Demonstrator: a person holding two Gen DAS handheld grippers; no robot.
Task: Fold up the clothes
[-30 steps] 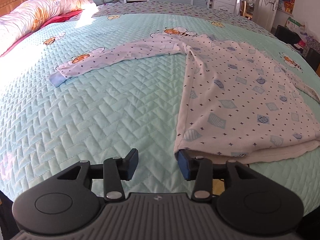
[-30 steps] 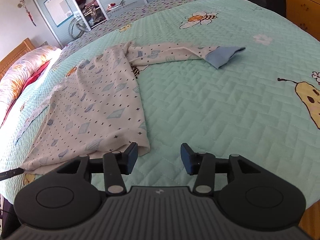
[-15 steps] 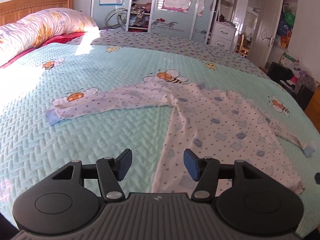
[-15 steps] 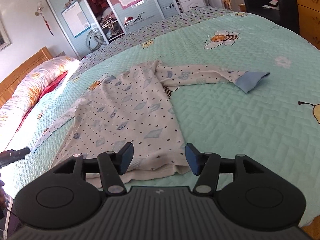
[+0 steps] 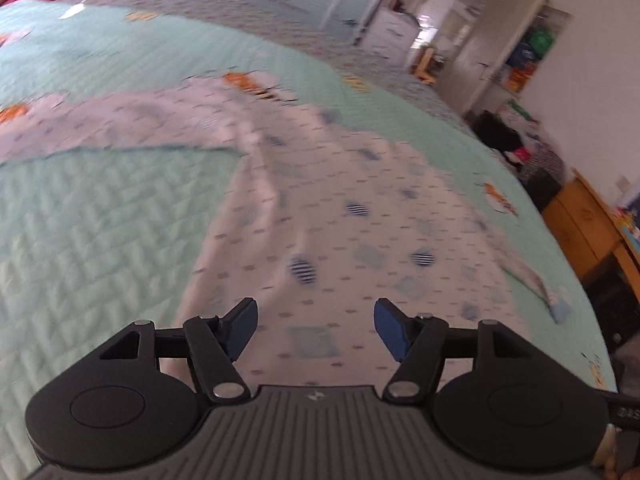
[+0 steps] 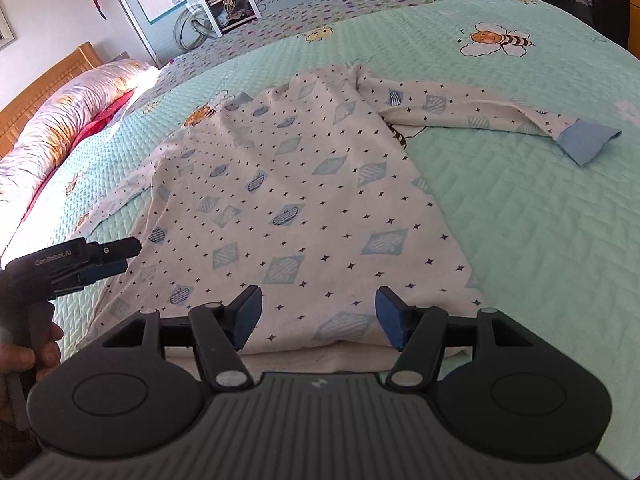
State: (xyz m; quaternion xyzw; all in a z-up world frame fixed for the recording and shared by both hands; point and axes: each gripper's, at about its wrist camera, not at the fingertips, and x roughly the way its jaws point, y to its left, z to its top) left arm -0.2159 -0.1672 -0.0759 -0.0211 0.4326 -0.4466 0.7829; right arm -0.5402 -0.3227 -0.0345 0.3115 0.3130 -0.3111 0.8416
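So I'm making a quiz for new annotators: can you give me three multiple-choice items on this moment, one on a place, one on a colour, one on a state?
1. Where does the shirt lie?
A. spread on the bed
B. hung on a chair
C. on the floor

2. What colour is the cuff of the sleeve?
A. red
B. light blue
C. black

3. How does the right tool stand?
A. shut on the hem
B. shut on the cuff
C. open, holding nothing

Answers:
1. A, the shirt is spread flat on the green quilt of the bed.
2. B, the sleeve ends in a plain light blue band.
3. C, its blue pads are wide apart above the hem, with no cloth between them.
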